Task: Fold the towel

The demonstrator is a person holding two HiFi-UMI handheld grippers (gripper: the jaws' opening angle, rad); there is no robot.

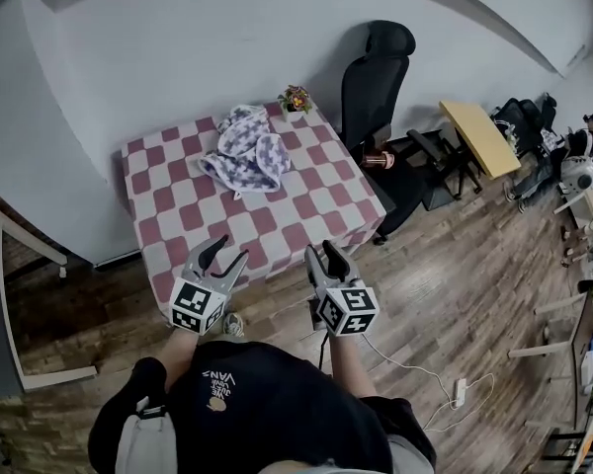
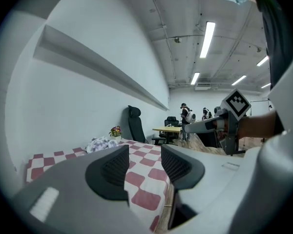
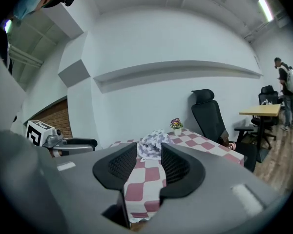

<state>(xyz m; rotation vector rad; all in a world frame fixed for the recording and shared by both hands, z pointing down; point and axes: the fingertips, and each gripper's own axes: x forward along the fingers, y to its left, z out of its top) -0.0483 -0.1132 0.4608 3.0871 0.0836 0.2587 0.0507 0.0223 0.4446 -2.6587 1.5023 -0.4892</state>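
Note:
A crumpled white towel with grey star print (image 1: 245,147) lies in a heap at the far side of a table under a red-and-white checked cloth (image 1: 277,215). It also shows small and far off as the towel (image 2: 101,143) in the left gripper view and the towel (image 3: 154,144) in the right gripper view. My left gripper (image 1: 224,256) hangs just before the table's near edge, jaws open and empty. My right gripper (image 1: 324,257) is level with it to the right, also open with nothing between its fingers. Both point toward the table.
A small flower pot (image 1: 296,102) stands at the table's far right corner beside the towel. A black office chair (image 1: 374,77) is right of the table, a yellow table (image 1: 480,136) farther right. A white cable and power strip (image 1: 459,391) lie on the wooden floor. People stand in the distance.

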